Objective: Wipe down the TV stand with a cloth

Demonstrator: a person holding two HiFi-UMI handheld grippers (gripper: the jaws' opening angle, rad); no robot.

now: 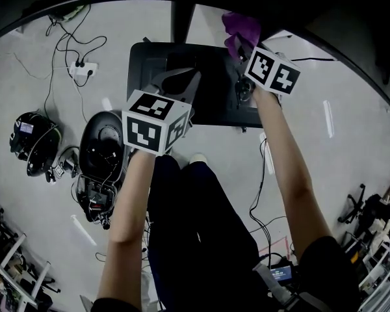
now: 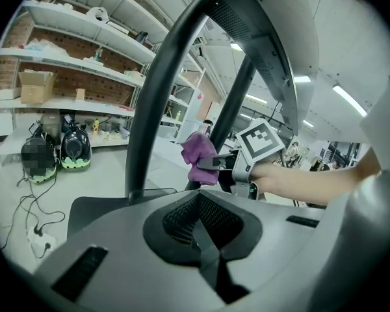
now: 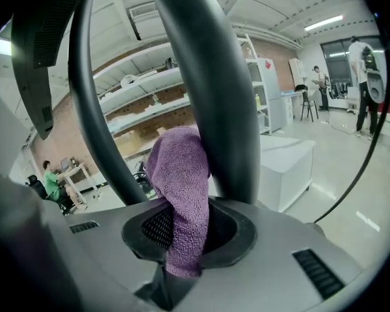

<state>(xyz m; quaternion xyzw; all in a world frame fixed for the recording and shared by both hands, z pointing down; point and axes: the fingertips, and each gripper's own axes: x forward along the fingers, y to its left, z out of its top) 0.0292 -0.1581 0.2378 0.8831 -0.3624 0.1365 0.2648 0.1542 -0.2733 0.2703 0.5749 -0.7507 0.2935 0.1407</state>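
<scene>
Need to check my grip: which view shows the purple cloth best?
Right gripper view: the purple cloth fills the centre, pinched between the jaws. Head view and left gripper view show it only as a small bunch.

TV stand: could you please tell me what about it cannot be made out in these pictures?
- Head view: the upper part of the black metal TV stand is lost in the dark picture rim.
- Right gripper view: the purple fluffy cloth hides the jaw tips of the right hand-held gripper.
- All views: dust or wiped areas on the dark base are unreadable, as the surface is too dark.
</scene>
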